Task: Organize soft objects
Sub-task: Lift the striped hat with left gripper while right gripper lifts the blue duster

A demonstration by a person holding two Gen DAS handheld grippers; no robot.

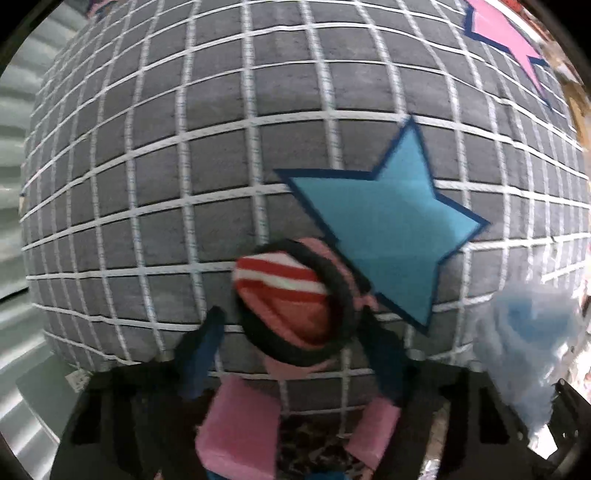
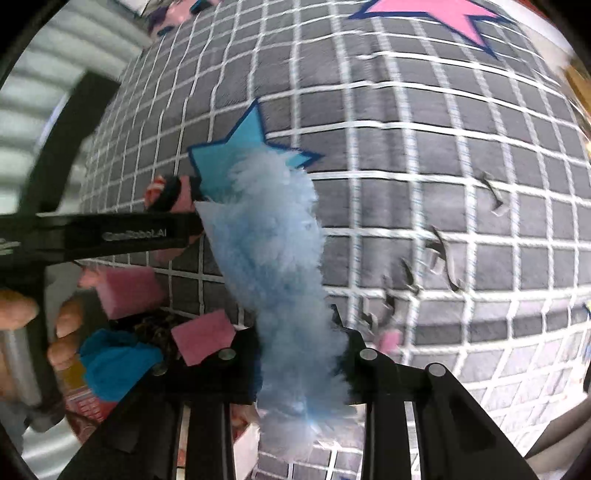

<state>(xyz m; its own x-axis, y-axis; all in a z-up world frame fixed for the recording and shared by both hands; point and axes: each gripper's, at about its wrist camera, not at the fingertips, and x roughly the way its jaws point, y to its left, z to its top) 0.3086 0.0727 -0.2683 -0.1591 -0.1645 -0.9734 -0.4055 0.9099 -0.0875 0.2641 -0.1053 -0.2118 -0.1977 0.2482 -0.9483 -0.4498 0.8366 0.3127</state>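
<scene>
Mid-carry: the left tongs (image 1: 295,332) are clamped on a striped pink sock (image 1: 291,295), the right tongs (image 2: 299,354) on a fluffy blue sock (image 2: 273,258) (both held above the grey grid blanket (image 1: 147,184)). Next, I judge, comes setting them down together.

Pink star (image 1: 506,40) cut off by edge.

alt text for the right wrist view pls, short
The right tool grips a fluffy light-blue soft item above a grey grid-patterned rug with a blue star and a pink star. At left, the left tool holds a red-striped, black-banded item.
</scene>
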